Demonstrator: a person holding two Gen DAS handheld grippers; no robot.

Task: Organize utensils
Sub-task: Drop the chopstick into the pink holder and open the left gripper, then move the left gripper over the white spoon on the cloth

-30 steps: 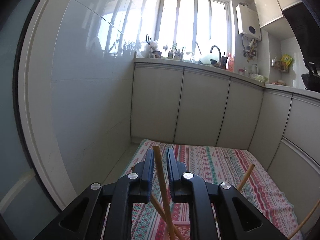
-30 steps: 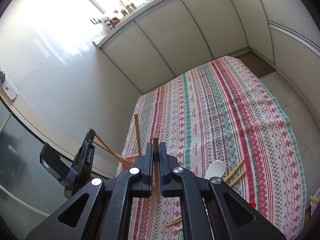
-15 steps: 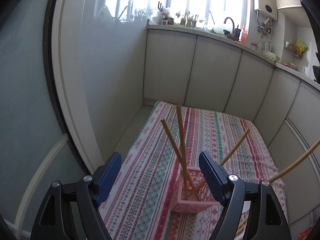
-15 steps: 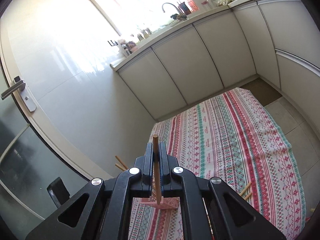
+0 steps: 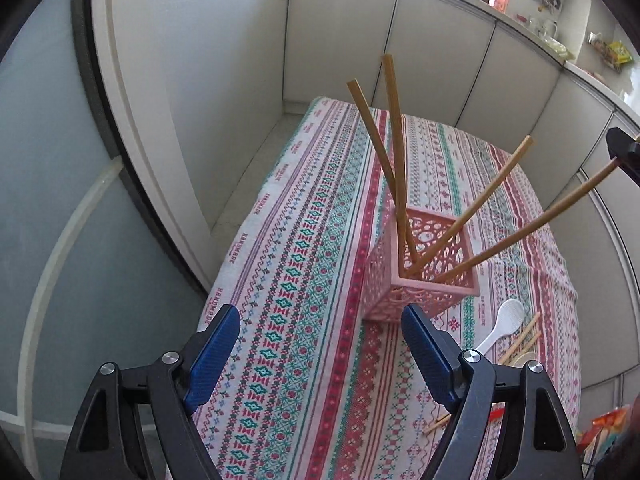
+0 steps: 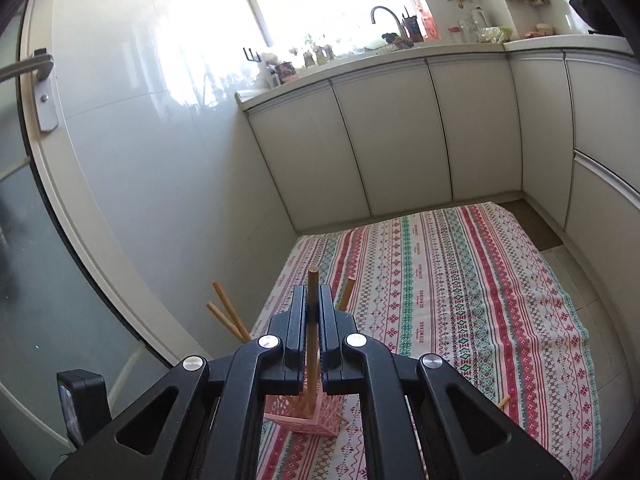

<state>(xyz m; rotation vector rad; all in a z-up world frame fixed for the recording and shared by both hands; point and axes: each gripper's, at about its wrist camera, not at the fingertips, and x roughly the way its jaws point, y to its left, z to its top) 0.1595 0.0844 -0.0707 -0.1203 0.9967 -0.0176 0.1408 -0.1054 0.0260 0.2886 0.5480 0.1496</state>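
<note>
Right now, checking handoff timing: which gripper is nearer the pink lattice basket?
Right. The right gripper holds a chopstick directly above the pink lattice basket; the left gripper sits back, open.

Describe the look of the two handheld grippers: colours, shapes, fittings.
The left gripper has matte black angular arms with triangular cut-outs, round silver bolts, and ribbed blue pads on the fingers. The right gripper has the same black frame and silver bolts; its pad colour is hard to tell. No cables or markings are visible.

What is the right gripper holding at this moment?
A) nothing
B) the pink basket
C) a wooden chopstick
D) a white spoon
C: the right gripper is clamped on a wooden chopstick whose lower end reaches into the pink basket; the white spoon lies on the cloth.
</note>
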